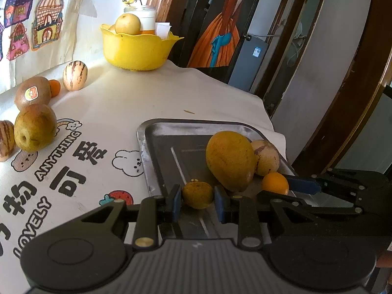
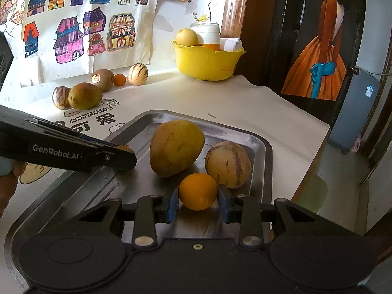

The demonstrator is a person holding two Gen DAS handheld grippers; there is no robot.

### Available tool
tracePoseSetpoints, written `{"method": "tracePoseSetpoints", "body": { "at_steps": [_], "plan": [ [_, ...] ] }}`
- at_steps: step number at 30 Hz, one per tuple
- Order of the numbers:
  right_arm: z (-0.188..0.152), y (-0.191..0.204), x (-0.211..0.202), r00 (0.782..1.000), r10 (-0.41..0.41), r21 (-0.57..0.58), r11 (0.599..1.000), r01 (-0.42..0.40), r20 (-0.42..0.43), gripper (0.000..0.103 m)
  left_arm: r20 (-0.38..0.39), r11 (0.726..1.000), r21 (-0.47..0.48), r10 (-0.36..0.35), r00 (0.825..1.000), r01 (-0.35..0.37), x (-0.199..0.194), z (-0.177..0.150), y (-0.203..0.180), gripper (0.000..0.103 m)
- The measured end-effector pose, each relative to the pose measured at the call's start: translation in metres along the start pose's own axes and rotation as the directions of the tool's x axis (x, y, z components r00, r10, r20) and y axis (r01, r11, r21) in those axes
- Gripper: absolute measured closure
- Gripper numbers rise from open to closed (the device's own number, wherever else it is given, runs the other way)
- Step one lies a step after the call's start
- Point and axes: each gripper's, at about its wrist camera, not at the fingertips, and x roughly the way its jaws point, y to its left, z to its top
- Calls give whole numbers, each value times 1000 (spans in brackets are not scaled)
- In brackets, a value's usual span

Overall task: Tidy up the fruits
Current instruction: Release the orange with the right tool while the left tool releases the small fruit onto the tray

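A metal tray (image 1: 156, 147) (image 2: 259, 147) lies on the table. On it are a large yellow mango (image 1: 230, 160) (image 2: 175, 147), a striped melon (image 1: 265, 158) (image 2: 227, 164), a small orange (image 1: 275, 183) (image 2: 198, 191) and a small dull yellow citrus (image 1: 197, 195). My left gripper (image 1: 198, 202) (image 2: 122, 156) is shut on the dull yellow citrus, low over the tray. My right gripper (image 2: 198, 204) (image 1: 301, 186) has its blue pads on either side of the small orange, with narrow gaps showing.
A yellow bowl (image 1: 137, 49) (image 2: 208, 61) with a pear and other items stands at the table's back. Loose fruits lie at the left: a kiwi (image 1: 33, 93), brown pear (image 1: 35, 127), striped melons (image 1: 74, 75), tiny orange (image 1: 55, 87). The table edge runs at the right.
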Motion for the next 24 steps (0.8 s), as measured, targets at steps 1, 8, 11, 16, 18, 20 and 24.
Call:
{"method": "tracePoseSetpoints", "body": {
  "at_steps": [1, 8, 11, 16, 18, 20, 24],
  "plan": [
    [0, 0, 0, 1000, -1, -2, 1000, 1, -1, 67, -1, 1000, 2, 0, 1000, 0, 0, 0, 0, 72],
    [0, 0, 1, 1000, -8, -2, 1000, 8, -8, 66, -20, 1000, 5, -9, 1000, 9, 1, 4, 1, 72],
    [1, 1, 2, 1000, -17, -8, 1000, 17, -12, 64, -45, 1000, -12, -23, 999, 22, 3, 8, 3, 72],
    [2, 2, -4, 1000, -26, 4, 1000, 26, -6, 55, -47, 999, -20, -39, 998, 38, -3, 13, 3, 71],
    [2, 3, -10, 999, -34, 3, 999, 34, 4, 49, -41, 999, -20, -45, 998, 44, -8, 14, 2, 68],
    [2, 5, -17, 999, -42, 5, 999, 42, 17, 35, -35, 999, -22, -42, 998, 42, -13, 15, 1, 66],
    [2, 8, -30, 998, -52, 11, 999, 51, 43, 26, -17, 999, -12, -33, 999, 33, -27, 14, -3, 54]
  ]
}}
